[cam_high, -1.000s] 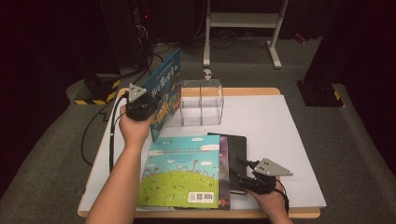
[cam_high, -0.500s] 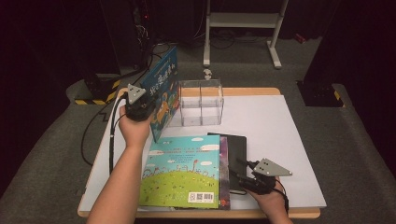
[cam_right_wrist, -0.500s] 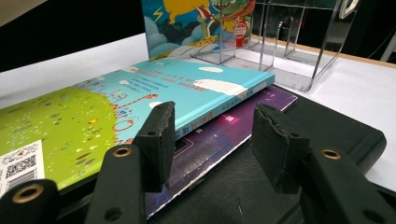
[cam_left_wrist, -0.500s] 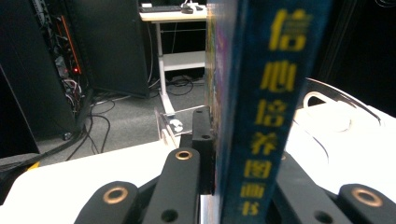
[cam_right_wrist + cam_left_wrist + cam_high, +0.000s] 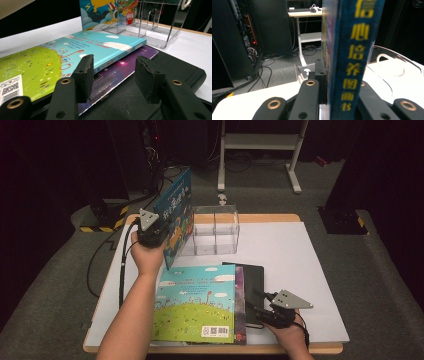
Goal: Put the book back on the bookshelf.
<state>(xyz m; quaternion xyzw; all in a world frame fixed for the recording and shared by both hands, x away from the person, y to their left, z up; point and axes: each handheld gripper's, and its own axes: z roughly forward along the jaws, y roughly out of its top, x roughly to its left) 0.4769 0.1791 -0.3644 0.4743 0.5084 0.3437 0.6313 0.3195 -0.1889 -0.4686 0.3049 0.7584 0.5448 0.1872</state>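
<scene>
Upper left, the left gripper (image 5: 159,234) pinches a blue book (image 5: 176,215) upright beside the clear organizer (image 5: 215,230); lower right, the right gripper (image 5: 113,75) hangs spread above stacked books (image 5: 200,305), bare table (image 5: 305,270) alongside.

I see the blue book (image 5: 176,215), upper left of the high view, with a glossy printed cover; its spine reads smooth in the left gripper view. The rack (image 5: 215,229) beside it is clear, shiny plastic. At lower centre, the green book (image 5: 197,305) has a smooth, slightly glossy cover. The black folder (image 5: 175,67) beneath looks matt and leather-like. My right gripper (image 5: 113,72) carries matt black pads with rough, worn edges. The table (image 5: 300,265) is matt white, edged in wood.
</scene>
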